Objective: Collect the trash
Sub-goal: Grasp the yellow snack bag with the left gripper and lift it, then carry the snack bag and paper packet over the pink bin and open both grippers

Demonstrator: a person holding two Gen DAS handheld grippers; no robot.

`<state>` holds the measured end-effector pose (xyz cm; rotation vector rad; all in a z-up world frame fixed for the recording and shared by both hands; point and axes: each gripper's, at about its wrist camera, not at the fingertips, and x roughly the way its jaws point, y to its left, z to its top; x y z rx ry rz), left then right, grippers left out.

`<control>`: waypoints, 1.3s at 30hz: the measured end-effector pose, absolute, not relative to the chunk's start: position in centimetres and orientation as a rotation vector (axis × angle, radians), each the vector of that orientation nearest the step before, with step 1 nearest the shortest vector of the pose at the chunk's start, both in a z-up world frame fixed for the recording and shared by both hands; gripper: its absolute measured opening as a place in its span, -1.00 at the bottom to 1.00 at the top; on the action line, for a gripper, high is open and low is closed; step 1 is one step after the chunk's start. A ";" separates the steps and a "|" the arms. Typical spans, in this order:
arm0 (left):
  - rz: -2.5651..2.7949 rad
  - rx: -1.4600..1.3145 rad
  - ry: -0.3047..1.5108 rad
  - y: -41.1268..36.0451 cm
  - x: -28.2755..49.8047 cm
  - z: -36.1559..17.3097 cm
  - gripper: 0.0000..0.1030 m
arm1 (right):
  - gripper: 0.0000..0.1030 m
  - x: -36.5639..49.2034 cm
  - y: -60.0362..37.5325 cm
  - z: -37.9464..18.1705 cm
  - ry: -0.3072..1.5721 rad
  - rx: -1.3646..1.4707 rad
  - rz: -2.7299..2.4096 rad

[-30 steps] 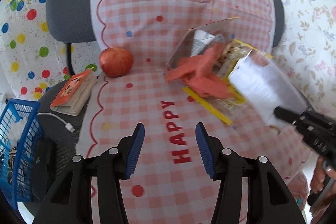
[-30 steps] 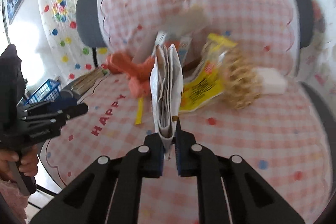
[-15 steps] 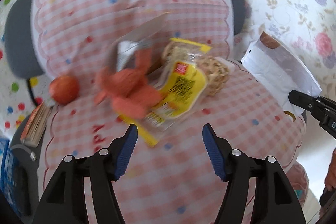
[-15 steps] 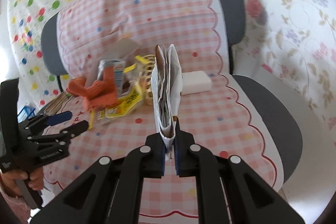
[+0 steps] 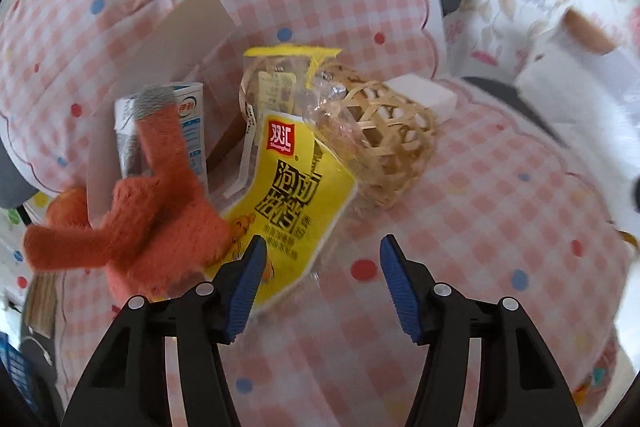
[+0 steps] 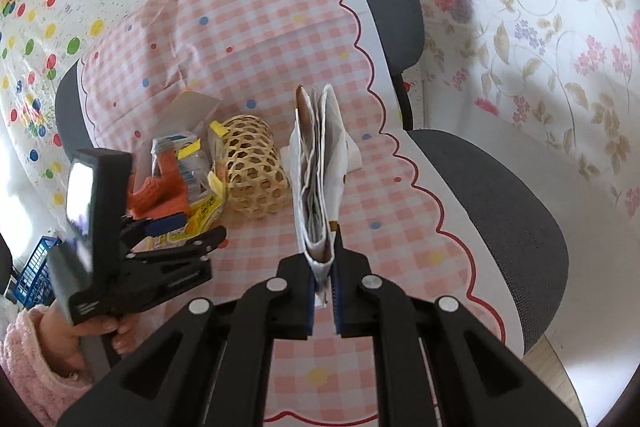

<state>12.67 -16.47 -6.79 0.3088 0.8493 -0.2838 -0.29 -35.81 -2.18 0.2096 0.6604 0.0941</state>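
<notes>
1. Left wrist view: the left gripper [image 5: 320,267] is held apart and empty, its jaws having just been closing slightly. The yellow wrapper [image 5: 292,195] lies just ahead of its left finger, beside the orange cloth [image 5: 160,227] and the woven basket [image 5: 384,147]; an approach to the wrapper is judged underway.

2. Right wrist view: the right gripper [image 6: 322,263] is clamped on the white paper bag [image 6: 318,163], held upright, probably ready to receive trash.
</notes>
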 end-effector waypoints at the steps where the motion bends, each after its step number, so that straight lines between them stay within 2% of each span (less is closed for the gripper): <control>1: -0.266 0.326 0.861 -16.8 13.1 -7.1 0.13 | -0.87 -0.2 -36.0 -2.2 0.661 0.213 0.095; 6: -0.243 0.368 0.864 -17.6 14.4 -7.7 -0.06 | -0.88 -0.2 -36.3 -2.2 0.659 0.218 0.095; 13: -0.275 0.325 0.795 -16.6 12.9 -5.4 -0.92 | -0.87 -1.2 -36.1 -1.7 0.647 0.214 0.090; 22: -0.481 0.078 0.622 -12.0 7.5 3.0 -0.97 | -0.87 -2.9 -34.6 -0.4 0.613 0.180 0.094; 25: -0.539 0.039 0.595 -10.8 5.5 4.3 -0.97 | -0.87 -3.5 -34.2 -0.2 0.607 0.173 0.094; 39: -0.655 -0.088 0.592 -7.2 -1.5 3.3 -0.97 | -0.87 -7.1 -33.4 -0.2 0.622 0.129 0.037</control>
